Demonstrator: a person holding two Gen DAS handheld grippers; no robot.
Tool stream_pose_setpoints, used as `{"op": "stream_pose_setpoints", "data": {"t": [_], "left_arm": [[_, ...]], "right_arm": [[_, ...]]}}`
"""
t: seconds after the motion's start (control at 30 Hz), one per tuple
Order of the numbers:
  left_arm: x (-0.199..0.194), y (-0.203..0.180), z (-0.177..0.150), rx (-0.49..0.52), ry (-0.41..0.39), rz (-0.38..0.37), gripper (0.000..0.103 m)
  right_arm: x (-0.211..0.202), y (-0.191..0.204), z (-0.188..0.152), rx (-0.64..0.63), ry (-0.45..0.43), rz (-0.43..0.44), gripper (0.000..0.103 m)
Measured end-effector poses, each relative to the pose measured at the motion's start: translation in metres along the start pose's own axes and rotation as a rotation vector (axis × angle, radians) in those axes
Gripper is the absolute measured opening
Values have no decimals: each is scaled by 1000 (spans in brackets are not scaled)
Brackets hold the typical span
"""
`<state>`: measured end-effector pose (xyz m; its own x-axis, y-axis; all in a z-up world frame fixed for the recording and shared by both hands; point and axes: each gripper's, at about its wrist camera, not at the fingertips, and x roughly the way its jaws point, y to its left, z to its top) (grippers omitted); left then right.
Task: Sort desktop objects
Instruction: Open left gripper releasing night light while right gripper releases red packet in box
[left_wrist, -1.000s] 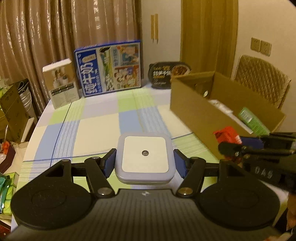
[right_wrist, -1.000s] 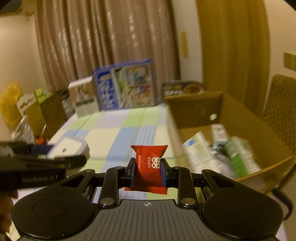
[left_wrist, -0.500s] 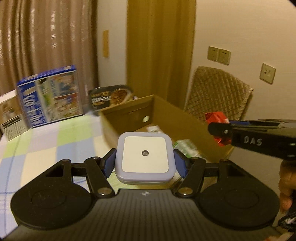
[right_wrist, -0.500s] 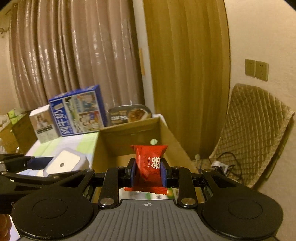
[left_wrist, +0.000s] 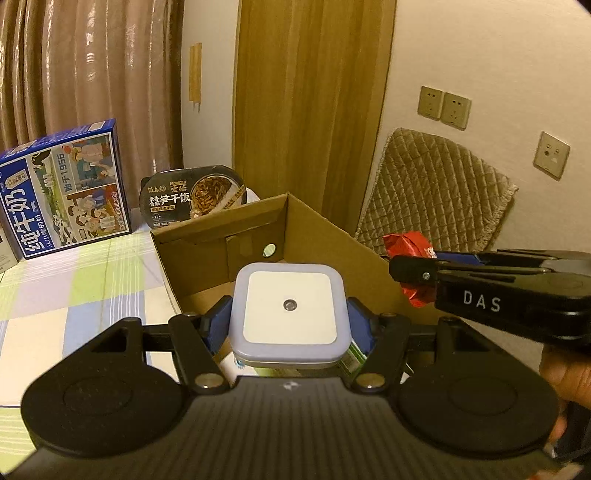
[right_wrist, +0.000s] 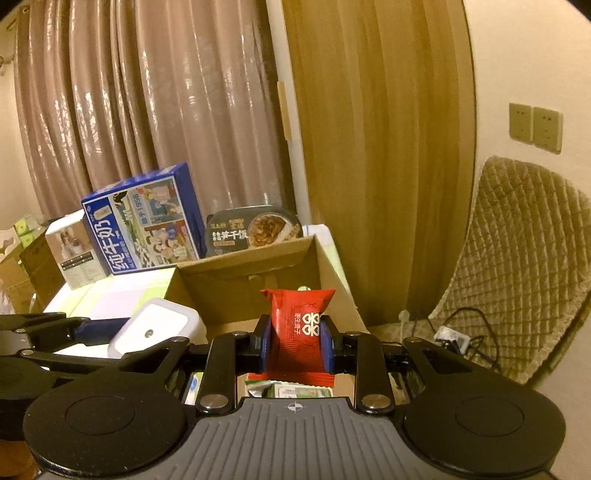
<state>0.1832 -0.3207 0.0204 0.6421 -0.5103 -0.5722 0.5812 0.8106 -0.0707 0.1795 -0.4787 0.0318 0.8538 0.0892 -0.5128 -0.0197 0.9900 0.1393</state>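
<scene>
My left gripper (left_wrist: 289, 319) is shut on a square white night light (left_wrist: 290, 308) with a pale lilac rim and holds it above the open cardboard box (left_wrist: 325, 236). My right gripper (right_wrist: 297, 338) is shut on a red candy packet (right_wrist: 300, 328), also held over the cardboard box (right_wrist: 255, 271). The right gripper shows at the right of the left wrist view (left_wrist: 410, 269) with the packet (left_wrist: 410, 243). The night light also shows in the right wrist view (right_wrist: 157, 328). Packets lie in the box under both grippers.
A blue milk carton box (left_wrist: 62, 192), a black instant rice bowl (left_wrist: 192, 195) and a small white box (right_wrist: 75, 254) stand at the back of the checked tablecloth (left_wrist: 74, 280). A quilted chair (left_wrist: 436, 188) stands right of the table, with a cable on the floor (right_wrist: 458, 332).
Both grippers have moved right from over the tablecloth to above the open box, each still holding its object. The views have swung right toward the wall and chair.
</scene>
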Motion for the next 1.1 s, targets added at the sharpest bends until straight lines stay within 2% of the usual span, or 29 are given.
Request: {"op": "stream_pose_setpoints", "data": {"t": [0.2,0.27,0.43,0.57,0.7,0.87,1.03,1.1], "left_arm": [[16,11,8,-18,-32,-18,61],[20,16,11,-26,-43,-7,74],[16,35,15,-33,-65,25,75],[5,52,8,-55,-62,60,75],[-6,66,-3,-84,-63,92,75],[-26,72,-20,-101,-60,124,86],[-50,66,-34,-102,-56,157,99],[-60,61,-40,-110,-49,161,101]], "right_arm": [[15,-4,7,26,7,4,24],[19,-5,8,23,8,4,24],[30,-4,9,31,22,27,24],[42,4,13,27,28,93,25],[43,8,20,44,9,99,52],[23,9,19,71,-3,79,66],[-15,6,8,114,-23,26,98],[-31,7,3,122,-23,22,101]]}}
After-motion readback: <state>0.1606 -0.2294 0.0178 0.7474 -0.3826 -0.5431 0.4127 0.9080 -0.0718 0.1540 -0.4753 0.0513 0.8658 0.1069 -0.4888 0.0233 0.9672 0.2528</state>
